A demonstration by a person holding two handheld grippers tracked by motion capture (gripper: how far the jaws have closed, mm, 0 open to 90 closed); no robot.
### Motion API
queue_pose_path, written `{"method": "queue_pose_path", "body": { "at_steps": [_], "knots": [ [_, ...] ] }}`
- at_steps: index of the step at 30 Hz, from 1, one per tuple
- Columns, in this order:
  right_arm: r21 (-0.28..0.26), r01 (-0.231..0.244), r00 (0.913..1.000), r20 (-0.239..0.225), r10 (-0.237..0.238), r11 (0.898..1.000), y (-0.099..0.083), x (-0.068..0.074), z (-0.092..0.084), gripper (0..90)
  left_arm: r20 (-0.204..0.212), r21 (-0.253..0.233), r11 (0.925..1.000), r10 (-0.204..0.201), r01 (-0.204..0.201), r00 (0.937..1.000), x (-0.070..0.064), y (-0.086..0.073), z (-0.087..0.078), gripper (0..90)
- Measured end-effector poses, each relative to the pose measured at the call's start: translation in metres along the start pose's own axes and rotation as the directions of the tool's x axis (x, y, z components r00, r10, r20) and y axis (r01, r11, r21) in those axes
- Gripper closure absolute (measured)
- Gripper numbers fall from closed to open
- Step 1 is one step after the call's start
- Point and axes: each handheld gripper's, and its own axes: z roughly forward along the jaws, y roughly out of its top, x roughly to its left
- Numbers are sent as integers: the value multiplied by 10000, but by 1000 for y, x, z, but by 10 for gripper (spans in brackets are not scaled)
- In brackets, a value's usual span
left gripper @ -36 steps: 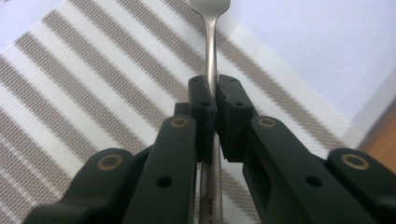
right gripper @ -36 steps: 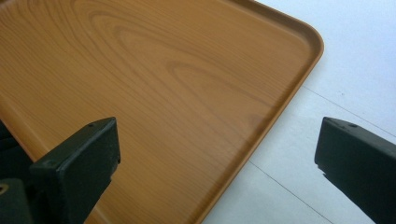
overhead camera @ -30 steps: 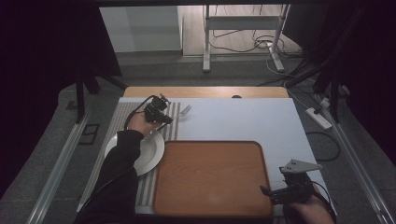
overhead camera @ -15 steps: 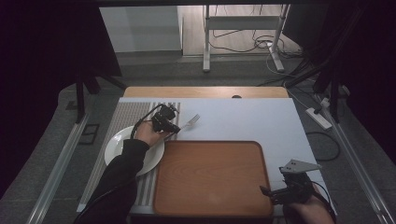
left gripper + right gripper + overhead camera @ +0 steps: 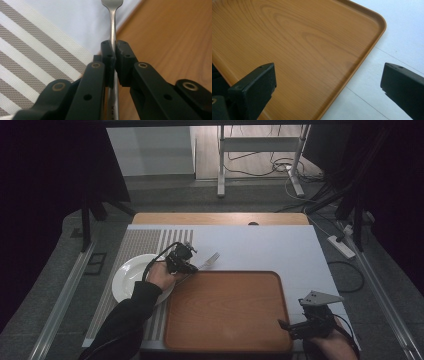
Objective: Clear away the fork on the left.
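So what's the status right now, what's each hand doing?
Left hand-held gripper shut on fork, above wooden tray's far left corner. Right hand-held gripper open, empty, at tray's near right corner. White plate left of tray. Tray bare.

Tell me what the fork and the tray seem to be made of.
Fork: apparently stainless steel, brushed grey sheen with soft highlights along the handle. Tray: wood grain with a smooth satin finish and a rounded moulded rim; solid wood or printed laminate, cannot tell.
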Motion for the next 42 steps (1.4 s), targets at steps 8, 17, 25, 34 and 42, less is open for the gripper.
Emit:
{"method": "queue_pose_path", "body": {
  "at_steps": [8,17,25,34,42],
  "knots": [
    [-23,22,10000,-14,-22,10000,0,1,0,9,19,108,9998,184,-184,9998,-26,-8,1,848],
    [9,129,9999,16,-129,9999,0,1,0,9,316,189,9998,-98,92,9995,-48,-28,-3,848],
    [-9,174,9998,-33,-174,9998,1,2,1,9,305,100,9998,-158,155,9994,-68,-48,-7,847],
    [-16,224,9997,-55,-224,9997,1,2,1,9,593,172,9999,11,-21,9982,-98,-65,-9,847],
    [12,274,9996,-52,-274,9996,1,2,1,9,655,376,9993,20,-44,9979,-114,-76,-8,846]
  ]
}}
